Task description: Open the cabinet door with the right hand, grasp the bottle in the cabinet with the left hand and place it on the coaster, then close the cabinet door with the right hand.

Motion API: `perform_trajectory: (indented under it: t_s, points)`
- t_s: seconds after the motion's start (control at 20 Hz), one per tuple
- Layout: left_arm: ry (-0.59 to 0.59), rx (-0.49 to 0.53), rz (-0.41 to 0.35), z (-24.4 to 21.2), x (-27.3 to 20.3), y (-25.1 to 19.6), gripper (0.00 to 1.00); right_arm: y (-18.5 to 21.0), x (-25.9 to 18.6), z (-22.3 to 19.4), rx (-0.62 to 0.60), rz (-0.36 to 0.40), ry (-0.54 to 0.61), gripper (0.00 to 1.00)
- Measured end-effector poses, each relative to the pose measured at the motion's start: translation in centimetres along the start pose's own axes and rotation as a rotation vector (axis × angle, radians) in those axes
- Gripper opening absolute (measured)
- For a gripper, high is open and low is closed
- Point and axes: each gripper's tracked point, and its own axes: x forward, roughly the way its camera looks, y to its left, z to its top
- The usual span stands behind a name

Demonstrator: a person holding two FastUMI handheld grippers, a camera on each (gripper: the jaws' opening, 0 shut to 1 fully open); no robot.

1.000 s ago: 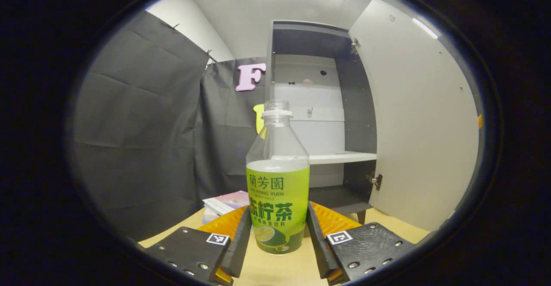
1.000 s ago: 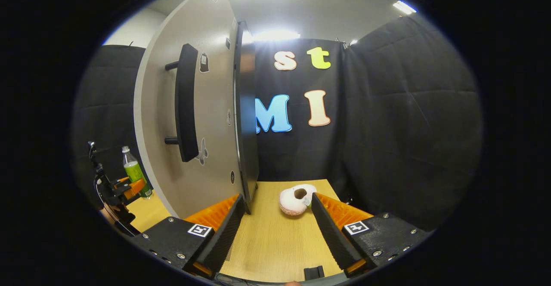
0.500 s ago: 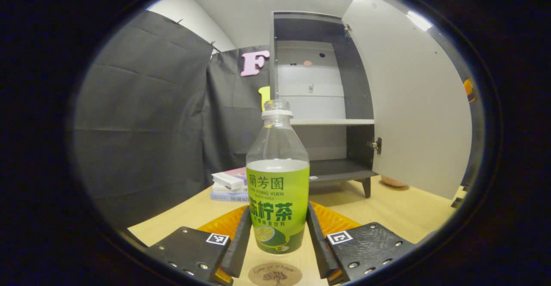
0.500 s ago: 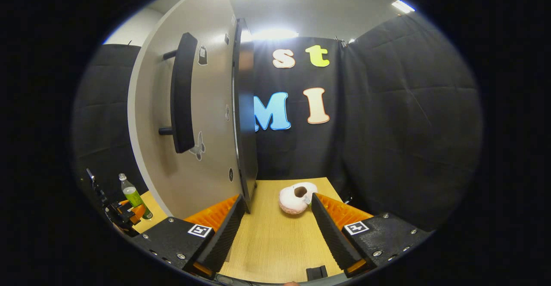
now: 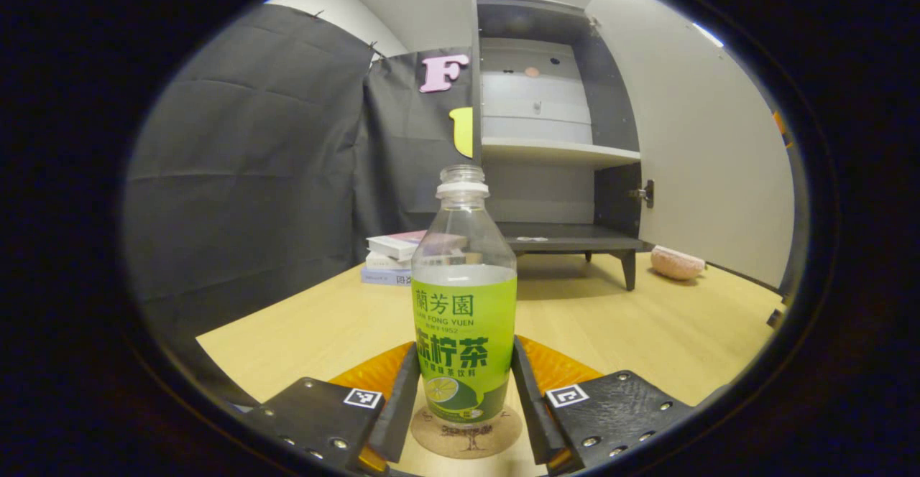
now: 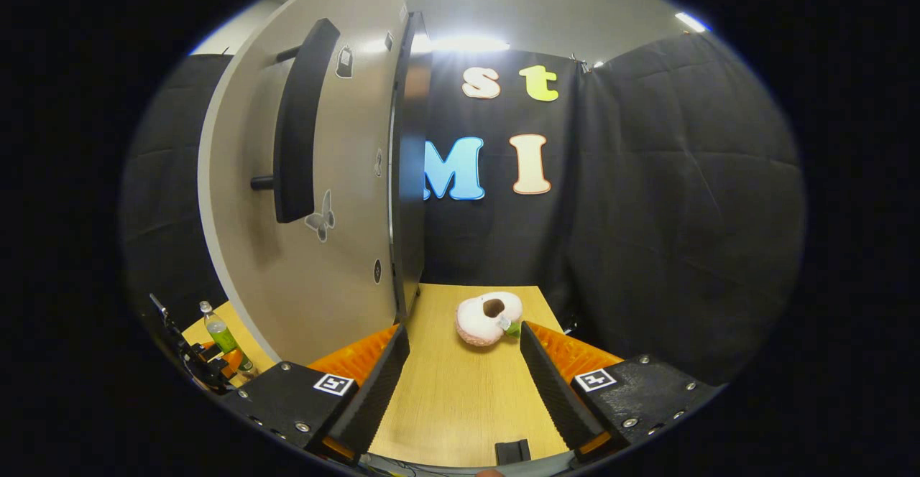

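Bottle [image 5: 463, 304] stood upright between the two fingers of the left hand-held gripper [image 5: 464, 398], which pressed on its green label from both sides. Its base sat on the round coaster [image 5: 466, 435] that lay on the wooden surface [image 5: 309, 326] just ahead of that hand-held gripper; whether the base fully rested on it or hung a hair above could not be told. The bottle had no cap, and its upper part was clear.

Farther ahead of the left hand-held gripper stood the cabinet [image 5: 553, 132], its door [image 5: 708, 154] swung wide to the right, with a shelf [image 5: 557, 150] across the inside. A stack of books [image 5: 392, 258] lay ahead and to the left, beside the cabinet's foot, and a pink soft toy [image 5: 675, 263] lay ahead and to the right, near the door's lower edge.

The right hand-held gripper [image 6: 463, 383] was spread wide with nothing between its fingers, hanging over the surface. Ahead and to its left rose the outer face of the door, with the dark handle [image 6: 295, 125] high up and well apart from the fingers. The soft toy lay just ahead, near the right finger. Far off to the lower left the bottle appeared small, with the left hand-held gripper at it.
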Motion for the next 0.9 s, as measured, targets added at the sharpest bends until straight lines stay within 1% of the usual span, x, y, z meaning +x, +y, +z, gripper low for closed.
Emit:
perform_trajectory:
  t_s: [0.1,0.15,0.2,0.25,0.3,0.35,0.4,0.45,0.5,0.55,0.85,0.9]
  points:
    - [0.0,0.011,0.014,-0.5,-0.4,0.1,0.68,0.2,0.4,-0.3,-0.012,0.005,0.013,0.96]
    - [-0.016,0.019,0.018,-0.4,-0.5,0.0,0.72,0.4,0.5,-0.2,-0.013,0.011,0.016,0.96]
    - [-0.007,0.03,0.02,-0.6,-0.6,-0.1,0.68,0.7,0.7,-0.2,-0.013,0.018,0.015,0.96]
    - [-0.001,0.039,0.024,-0.7,-0.6,-0.2,0.68,1.0,0.8,-0.2,-0.014,0.027,0.012,0.96]
    - [0.016,0.039,0.031,-0.9,-0.7,-0.3,0.7,1.3,0.8,-0.2,-0.016,0.033,0.009,0.96]
    - [0.024,0.034,0.037,-0.7,-0.7,-0.3,0.7,1.3,0.9,-0.2,-0.019,0.037,0.006,0.95]
    - [0.026,0.026,0.037,-0.2,-0.8,-0.5,0.82,1.2,0.7,-0.1,-0.021,0.035,-0.001,0.96]
    - [0.024,0.022,0.038,0.4,-0.8,-0.6,0.89,1.3,0.7,-0.1,-0.022,0.036,-0.007,0.96]
    - [0.021,0.024,0.042,1.1,-0.8,-0.7,0.9,1.2,0.6,0.1,-0.019,0.038,-0.012,0.96]
    - [0.019,0.032,0.043,2.0,-0.9,-0.8,0.86,1.0,0.5,0.2,-0.01,0.038,-0.019,0.96]
    - [-0.053,0.059,0.047,7.8,-2.4,-1.2,0.86,-0.6,0.2,2.1,0.056,0.025,-0.077,0.97]
    - [-0.053,0.067,0.056,8.3,-2.7,-0.9,0.9,-0.5,0.1,2.6,0.064,0.031,-0.093,0.96]
